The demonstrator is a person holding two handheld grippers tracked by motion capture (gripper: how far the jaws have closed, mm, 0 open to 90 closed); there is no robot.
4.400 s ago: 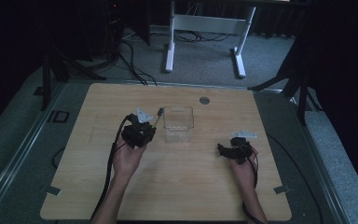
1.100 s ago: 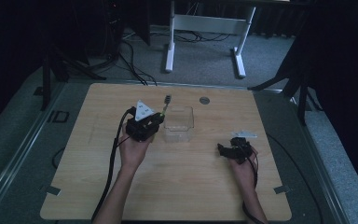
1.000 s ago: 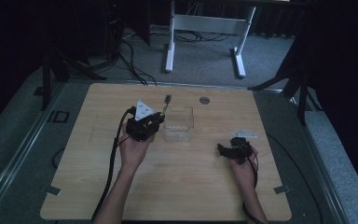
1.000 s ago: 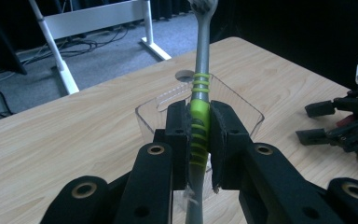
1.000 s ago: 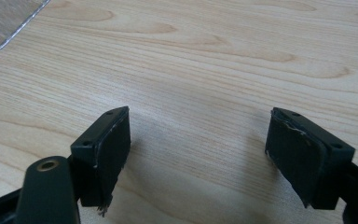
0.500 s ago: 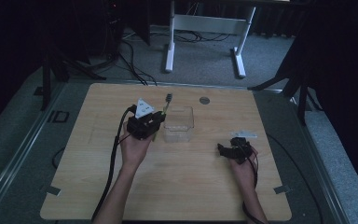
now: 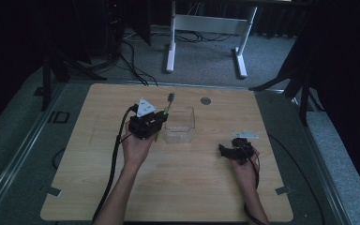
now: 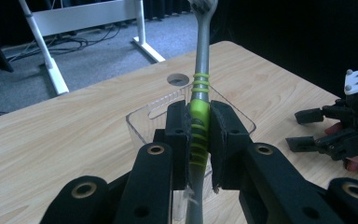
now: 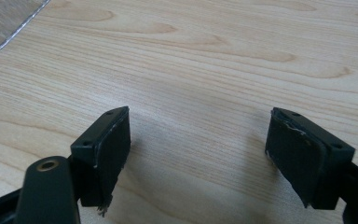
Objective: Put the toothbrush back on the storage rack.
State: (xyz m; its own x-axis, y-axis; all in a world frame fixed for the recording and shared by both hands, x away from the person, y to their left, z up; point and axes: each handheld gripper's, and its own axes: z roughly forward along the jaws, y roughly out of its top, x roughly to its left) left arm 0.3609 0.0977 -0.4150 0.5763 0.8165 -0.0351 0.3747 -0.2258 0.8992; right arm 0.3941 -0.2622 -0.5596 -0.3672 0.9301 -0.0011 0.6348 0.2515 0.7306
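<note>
My left gripper (image 8: 199, 140) (image 7: 158, 123) is shut on a grey toothbrush with green grip bands (image 8: 198, 112) (image 7: 165, 111), held at its handle with the bristle head pointing away toward the table's far side. Just beyond the jaws stands a clear plastic box (image 8: 144, 120) (image 7: 180, 125), to the right of the gripper in the high view. My right gripper (image 9: 198, 154) (image 7: 226, 150) rests low over bare wood at the table's right, jaws wide open with nothing between them. It also appears at the right edge of the left gripper view as the other gripper (image 8: 340, 130).
The wooden table (image 7: 168, 187) has a round cable hole (image 7: 206, 101) near its far edge. A corner of the clear box (image 9: 4, 23) reaches into the right gripper view's upper left. A white desk frame (image 7: 206, 28) stands on the floor beyond the table.
Since several seconds ago the left gripper has lifted and tilted the toothbrush up beside the box. Over the last second nothing has visibly moved.
</note>
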